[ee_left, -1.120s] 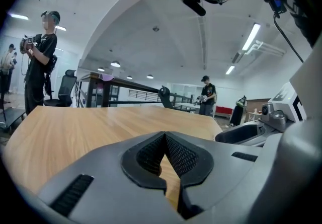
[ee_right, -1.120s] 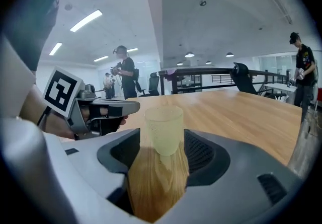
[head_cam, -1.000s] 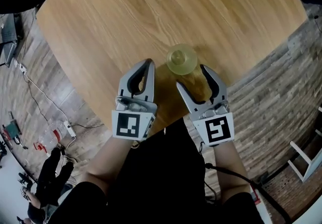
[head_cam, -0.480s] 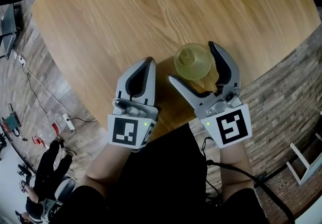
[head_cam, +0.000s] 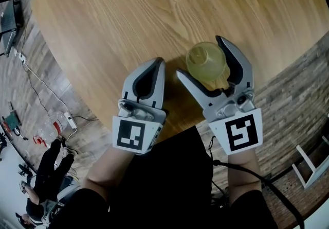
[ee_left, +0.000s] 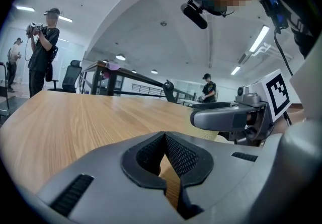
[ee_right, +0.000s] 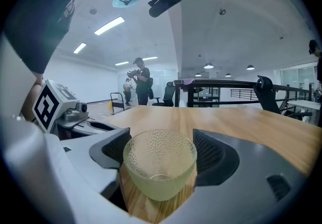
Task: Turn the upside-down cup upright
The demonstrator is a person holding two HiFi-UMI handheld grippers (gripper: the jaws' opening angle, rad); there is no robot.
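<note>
A yellowish, dimpled glass cup [head_cam: 206, 62] stands on the round wooden table [head_cam: 128, 17] near its front edge. In the right gripper view the cup [ee_right: 159, 163] has its wide rim on top and its narrow base on the wood. My right gripper [head_cam: 199, 56] is open wide with the cup between its two fingers; a small gap shows beside the right pad [ee_right: 209, 152]. My left gripper [head_cam: 157, 62] is shut and empty, just left of the right one, low over the table. The left gripper view shows its closed tips [ee_left: 165, 137] and the right gripper's finger [ee_left: 221, 117] beside them.
The table's curved front edge runs just under both grippers. Left of the table, cables [head_cam: 31, 89] lie on the wood-pattern floor. A white frame [head_cam: 308, 166] stands at the lower right. Several people stand far off, one of them [ee_left: 43, 47] holding a camera.
The right gripper's jaws have opened wider and moved forward, so the cup now sits between them instead of beyond their tips. The left gripper stays shut in about the same place.
</note>
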